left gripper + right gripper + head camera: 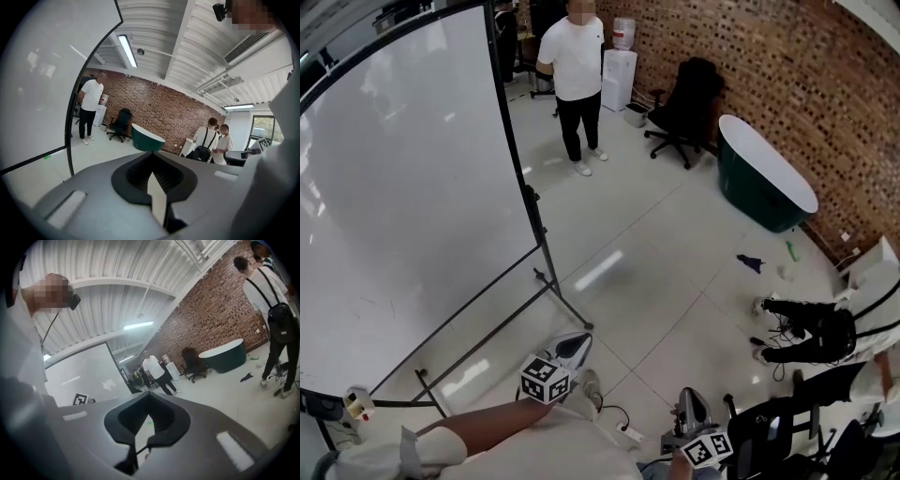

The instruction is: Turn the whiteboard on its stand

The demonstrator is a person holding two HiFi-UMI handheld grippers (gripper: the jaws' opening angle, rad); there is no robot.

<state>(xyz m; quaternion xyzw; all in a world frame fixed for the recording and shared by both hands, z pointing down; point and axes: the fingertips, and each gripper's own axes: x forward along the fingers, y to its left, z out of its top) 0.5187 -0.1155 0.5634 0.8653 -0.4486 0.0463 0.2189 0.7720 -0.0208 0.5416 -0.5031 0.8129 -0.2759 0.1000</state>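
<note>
Step in hand, judged: approach. The whiteboard (pixel 412 187) sits on its stand (pixel 548 281) at left, untouched. Left gripper (pixel 574 343) and right gripper (pixel 690 401): fully closed, empty. Next move: open, grip board edge

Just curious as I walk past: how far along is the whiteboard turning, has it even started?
Done: nothing that shows. The whiteboard sits in its stand with neither gripper touching it. In hand: nothing. The left gripper and right gripper are both shut and empty, close to the person and apart from the board. Left: reach the board, take hold of it and turn it.
</note>
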